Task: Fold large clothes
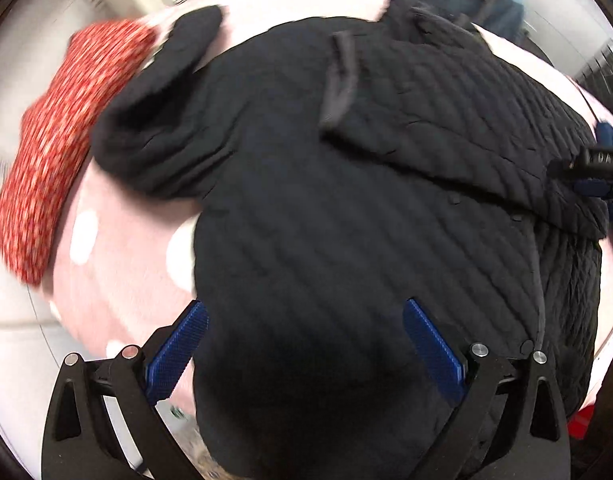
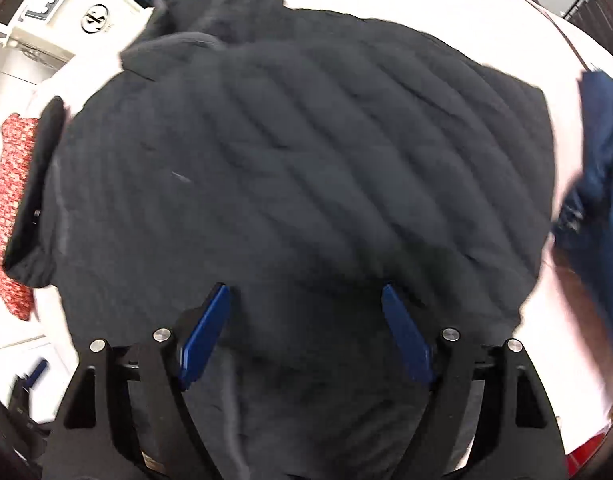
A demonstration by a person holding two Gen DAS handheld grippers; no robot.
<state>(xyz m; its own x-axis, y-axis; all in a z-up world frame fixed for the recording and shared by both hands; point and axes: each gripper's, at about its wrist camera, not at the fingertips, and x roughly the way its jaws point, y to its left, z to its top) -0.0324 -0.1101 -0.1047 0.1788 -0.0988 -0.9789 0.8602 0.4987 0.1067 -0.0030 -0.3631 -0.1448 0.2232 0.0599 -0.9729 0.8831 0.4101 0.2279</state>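
Observation:
A black quilted jacket point(image 1: 346, 200) lies spread over a pink blanket with white dots point(image 1: 118, 264). One sleeve point(image 1: 158, 112) is bunched at its upper left, and a flap point(image 1: 446, 128) is folded across the top right. My left gripper point(image 1: 304, 306) hangs open just above the jacket's near part, with nothing between its blue pads point(image 1: 174, 356). In the right wrist view the same jacket point(image 2: 306, 160) fills the frame, blurred. My right gripper point(image 2: 304, 288) is open over it, and its pads point(image 2: 204, 340) grip no cloth.
A red patterned cloth point(image 1: 54, 140) lies at the blanket's left edge point(image 2: 10, 200). A white box with a round logo point(image 2: 94, 20) stands beyond it. Dark blue fabric point(image 2: 598, 168) hangs at the right. Black and blue gripper parts point(image 1: 586, 172) poke in at the right edge.

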